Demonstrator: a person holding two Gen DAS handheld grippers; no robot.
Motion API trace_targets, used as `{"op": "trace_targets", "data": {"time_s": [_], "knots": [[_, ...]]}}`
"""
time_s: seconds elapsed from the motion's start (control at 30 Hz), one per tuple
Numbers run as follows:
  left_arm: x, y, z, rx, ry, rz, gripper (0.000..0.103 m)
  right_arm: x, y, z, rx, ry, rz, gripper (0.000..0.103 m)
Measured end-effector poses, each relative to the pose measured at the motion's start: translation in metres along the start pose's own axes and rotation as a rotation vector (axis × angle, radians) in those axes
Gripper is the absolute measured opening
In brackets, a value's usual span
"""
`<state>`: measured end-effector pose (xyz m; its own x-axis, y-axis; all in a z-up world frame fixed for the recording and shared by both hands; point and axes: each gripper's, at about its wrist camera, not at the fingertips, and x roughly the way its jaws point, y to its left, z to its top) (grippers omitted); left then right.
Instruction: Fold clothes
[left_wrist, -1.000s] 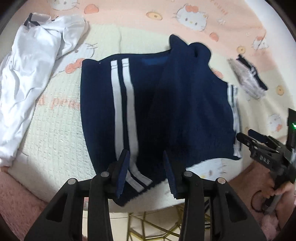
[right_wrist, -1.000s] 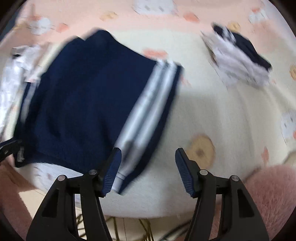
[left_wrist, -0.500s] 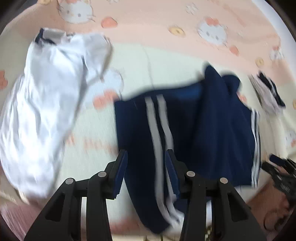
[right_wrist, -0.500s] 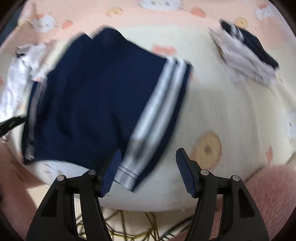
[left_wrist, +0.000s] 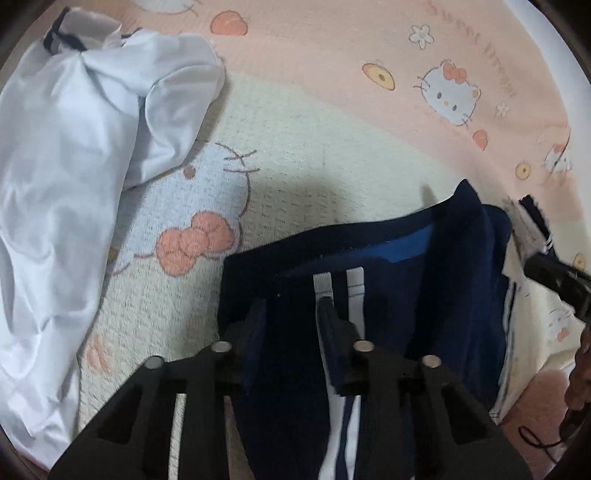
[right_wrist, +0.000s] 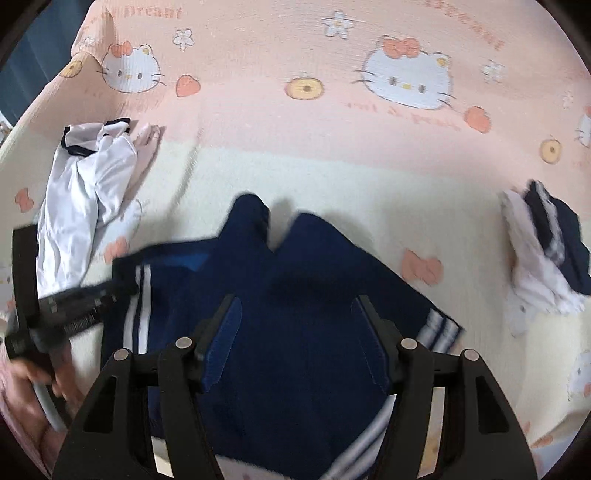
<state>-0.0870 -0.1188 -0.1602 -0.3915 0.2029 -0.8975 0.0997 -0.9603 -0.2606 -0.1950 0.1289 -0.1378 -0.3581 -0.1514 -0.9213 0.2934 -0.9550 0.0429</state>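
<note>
- Pink and cream cartoon-cat blanket (left_wrist: 317, 122) covers the whole work surface, with every garment lying on it.
- White crumpled shirt with dark trim (left_wrist: 70, 177) sprawls unfolded along the left side, well apart from the work in hand; it appears untouched and left for later.
- Navy knitted shorts with white side stripes (right_wrist: 295, 332) lie near the front edge of the blanket, partly doubled over, with one leg laid across the other and the blue inner waistband showing. By my reading the fold is only begun and needs at least another turn.
- Left gripper (left_wrist: 291, 325) sits at the waist end of the shorts beside the twin stripes; its jaws have just been closing and stand narrow, with navy cloth between them, seemingly pinched.
- Right gripper (right_wrist: 295, 336) hovers over the middle of the shorts, jaws standing wide, and I see no cloth caught between them.
- Small folded bundle of white and navy cloth (right_wrist: 543, 254) rests at the right, apart from the shorts, and looks like finished work.
</note>
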Motion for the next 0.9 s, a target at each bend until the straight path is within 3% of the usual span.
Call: {"op": "trace_targets", "data": {"time_s": [0.17,0.27,0.37,0.43,0.5,0.57,0.63,0.7,0.83,0.9], "knots": [[0.002,0.010,-0.004,-0.012,-0.034,-0.004,0.000,0.037,0.006,0.009,-0.025,0.054,0.005,0.064],[-0.005,0.013,0.001,-0.047,-0.071,-0.025,0.000,0.053,0.012,0.008,-0.026,0.063,0.015,0.064],[-0.011,0.020,0.002,-0.099,-0.059,-0.079,0.002,0.055,0.015,0.008,-0.032,0.054,0.004,0.064],[-0.008,0.018,0.000,-0.106,-0.034,-0.070,0.012,0.054,0.016,0.007,-0.040,0.051,-0.003,0.064],[-0.005,0.008,-0.002,-0.058,-0.015,-0.040,0.060,0.055,0.016,0.006,-0.044,0.056,-0.010,0.064],[-0.003,-0.006,-0.002,-0.009,-0.022,-0.021,0.060,0.056,0.014,0.005,-0.036,0.064,-0.015,0.064],[-0.006,-0.018,-0.001,0.046,-0.053,0.019,0.055,0.057,0.011,0.005,-0.013,0.066,-0.009,0.064],[-0.001,-0.024,-0.001,0.080,-0.046,0.056,0.029,0.055,0.007,0.007,0.013,0.062,0.001,0.064],[0.013,-0.028,-0.002,0.090,-0.012,0.068,0.020,0.053,0.000,0.013,0.036,0.046,-0.004,0.064],[0.015,-0.031,-0.003,0.095,-0.015,0.074,0.000,0.056,-0.001,0.016,0.042,0.047,-0.008,0.064]]}}
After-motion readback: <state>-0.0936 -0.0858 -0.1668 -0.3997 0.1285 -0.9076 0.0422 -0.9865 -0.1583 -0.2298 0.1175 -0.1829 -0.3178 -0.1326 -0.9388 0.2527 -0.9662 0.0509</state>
